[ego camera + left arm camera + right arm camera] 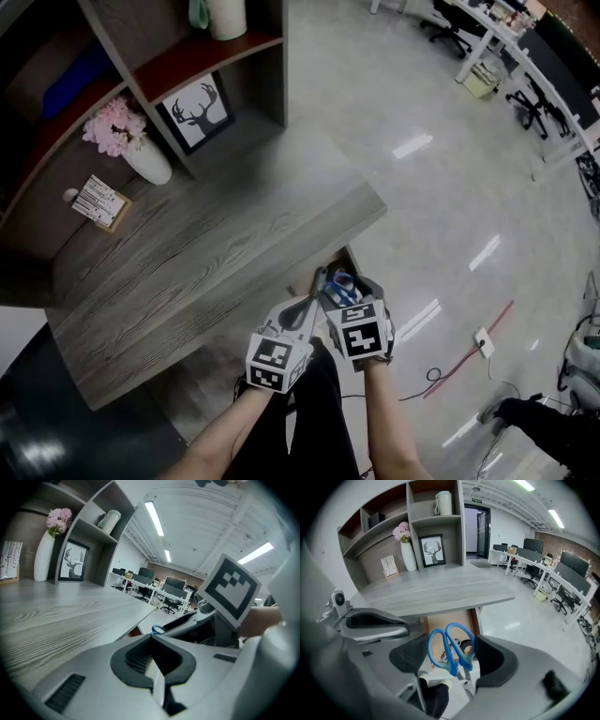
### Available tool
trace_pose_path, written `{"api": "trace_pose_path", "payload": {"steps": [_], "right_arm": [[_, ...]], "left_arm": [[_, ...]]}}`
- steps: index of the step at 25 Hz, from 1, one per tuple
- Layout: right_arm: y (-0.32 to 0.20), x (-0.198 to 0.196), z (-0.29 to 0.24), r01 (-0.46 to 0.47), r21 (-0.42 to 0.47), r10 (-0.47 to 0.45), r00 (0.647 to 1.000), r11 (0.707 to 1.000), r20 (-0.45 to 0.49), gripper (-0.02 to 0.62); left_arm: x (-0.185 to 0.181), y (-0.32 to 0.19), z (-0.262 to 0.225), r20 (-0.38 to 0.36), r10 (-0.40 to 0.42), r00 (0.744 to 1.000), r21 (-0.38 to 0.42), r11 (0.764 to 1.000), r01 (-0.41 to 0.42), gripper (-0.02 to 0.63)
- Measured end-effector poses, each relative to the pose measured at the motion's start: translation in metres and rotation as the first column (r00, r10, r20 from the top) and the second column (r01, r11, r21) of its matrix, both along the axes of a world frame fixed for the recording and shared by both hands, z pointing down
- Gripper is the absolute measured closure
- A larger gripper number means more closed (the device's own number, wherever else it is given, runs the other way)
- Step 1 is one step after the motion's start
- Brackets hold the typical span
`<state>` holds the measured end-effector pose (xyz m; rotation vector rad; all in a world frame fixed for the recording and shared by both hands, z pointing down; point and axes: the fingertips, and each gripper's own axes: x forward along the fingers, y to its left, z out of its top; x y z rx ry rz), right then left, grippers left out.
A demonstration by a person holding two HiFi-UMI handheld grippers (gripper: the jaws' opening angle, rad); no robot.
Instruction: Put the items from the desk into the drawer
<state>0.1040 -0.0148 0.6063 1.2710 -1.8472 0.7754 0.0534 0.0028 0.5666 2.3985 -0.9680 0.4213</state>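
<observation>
Grey wood-grain table with the drawer open under its front edge. The right gripper has its fingers clamped on the blue-handled scissors, up in the air over the open drawer. The left gripper is just beside it, fingers closed on nothing.

- Head view: high above, looking steeply down on the desk and shelves.
- Left gripper view: low, close at the desk's front edge, looking across its top.
- Right gripper view: farther back, facing the desk's front edge and drawer; all three views share the shelves.
</observation>
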Motion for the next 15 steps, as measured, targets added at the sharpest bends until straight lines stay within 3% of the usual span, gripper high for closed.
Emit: {"api": "trace_pose_path", "payload": {"steps": [15], "right_arm": [[-0.027,-0.037,0.062,0.113,-0.035,-0.112,0.994,0.993,0.013,0.267]], "left_arm": [[-0.029,0.003,0.05,0.01,-0.089,0.996,-0.035,0.995,0.089,0.597]]}}
